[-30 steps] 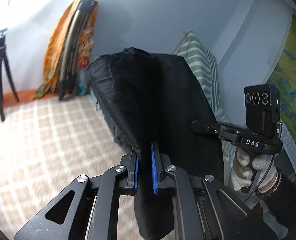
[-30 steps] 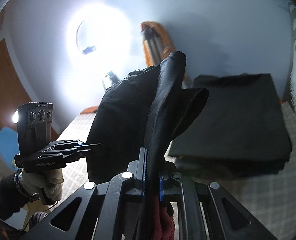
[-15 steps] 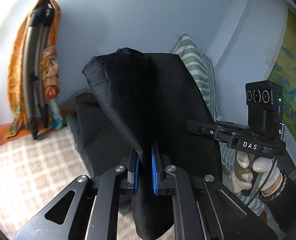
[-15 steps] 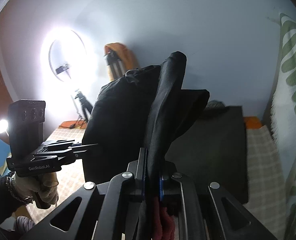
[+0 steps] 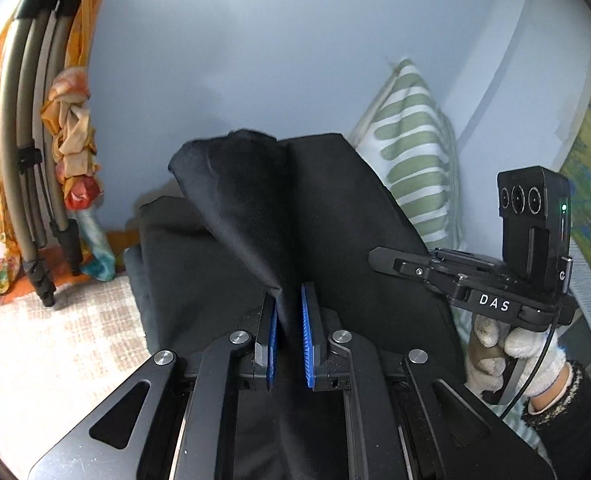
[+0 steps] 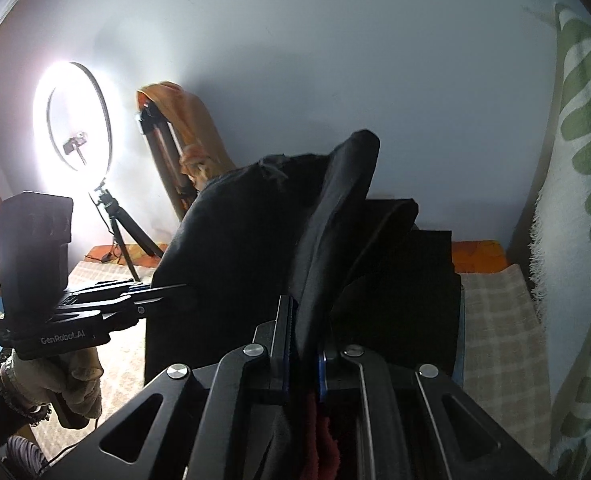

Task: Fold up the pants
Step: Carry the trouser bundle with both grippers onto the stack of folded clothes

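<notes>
**Pants pinched in both tools, lifted over a dark stack**

Pants of plain black woven cloth (image 5: 255, 208) hang bunched between the two tools, raised off the bed; their lower part drops out of sight under the black linkage arms in both wrist views, so legs and waistband cannot be told apart. In the left wrist view a matte fold rises to a soft rounded peak and slopes right in a broad smooth panel. The left tool (image 5: 288, 320) has its blue ribbed pads pressed onto a narrow pleat of that cloth. In the right wrist view the fabric reads almost as a silhouette against the glare, with a thick rolled edge curving up; the right tool (image 6: 305, 344) is clamped on this edge, and a scrap of fuzzy red material (image 6: 323, 440) shows low between its arms, its nature unclear. Behind the lifted pants lies a flat folded pile of dark fabric (image 5: 175, 280), edges squared, resting on the beige checked bedcover (image 5: 55, 340). A green-and-white striped cushion (image 5: 415, 176) leans against the pale blue wall (image 5: 255, 40). Each tool is seen from the other's camera, gripped by a hand in a white knitted glove (image 5: 515, 360). At the left stands a folded metal-tube frame draped with orange patterned cloth (image 5: 35, 140), and a glowing ring light on a tripod (image 6: 75, 116) washes out its surroundings.
</notes>
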Motion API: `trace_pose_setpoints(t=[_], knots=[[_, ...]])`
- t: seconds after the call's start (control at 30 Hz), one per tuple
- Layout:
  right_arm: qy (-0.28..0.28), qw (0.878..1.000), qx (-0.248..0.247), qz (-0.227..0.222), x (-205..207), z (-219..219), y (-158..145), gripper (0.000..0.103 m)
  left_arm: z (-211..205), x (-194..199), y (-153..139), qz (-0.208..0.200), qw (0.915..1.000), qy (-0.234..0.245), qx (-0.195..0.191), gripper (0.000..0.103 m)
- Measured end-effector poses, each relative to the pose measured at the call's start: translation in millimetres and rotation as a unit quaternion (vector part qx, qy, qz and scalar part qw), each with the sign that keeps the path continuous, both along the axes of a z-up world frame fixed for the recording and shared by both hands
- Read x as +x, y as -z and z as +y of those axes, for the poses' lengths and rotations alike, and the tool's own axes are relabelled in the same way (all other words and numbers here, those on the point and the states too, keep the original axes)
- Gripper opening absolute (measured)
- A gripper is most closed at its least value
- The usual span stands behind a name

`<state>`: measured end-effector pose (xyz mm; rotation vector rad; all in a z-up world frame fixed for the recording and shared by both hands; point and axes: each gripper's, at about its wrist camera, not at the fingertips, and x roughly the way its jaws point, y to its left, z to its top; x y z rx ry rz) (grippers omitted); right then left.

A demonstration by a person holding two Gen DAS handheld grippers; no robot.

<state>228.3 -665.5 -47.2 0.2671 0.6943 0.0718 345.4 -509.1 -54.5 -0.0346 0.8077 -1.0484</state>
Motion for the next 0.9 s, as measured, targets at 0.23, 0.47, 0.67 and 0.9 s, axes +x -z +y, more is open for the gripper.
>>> trace_pose_setpoints(t=[0.23, 0.47, 0.67, 0.9], knots=[[0.024, 0.998, 0.045, 0.024, 13, -33, 36, 0.010, -10, 18, 27, 0.018, 0.9996, -0.016, 0.012, 0.008], [0.032, 0.997, 0.065, 0.036, 18, -51, 58, 0.011, -21, 18, 36, 0.013, 0.9996, -0.013, 0.021, 0.009], [0.037, 0.995, 0.088, 0.034, 16, -63, 68, 0.011, -21, 16, 36, 0.003, 0.9990, -0.022, 0.039, 0.012], [0.068, 0.992, 0.101, 0.028, 8, -67, 61, 0.020, -2, 22, 33, 0.007, 0.9950, -0.079, 0.061, 0.027]])
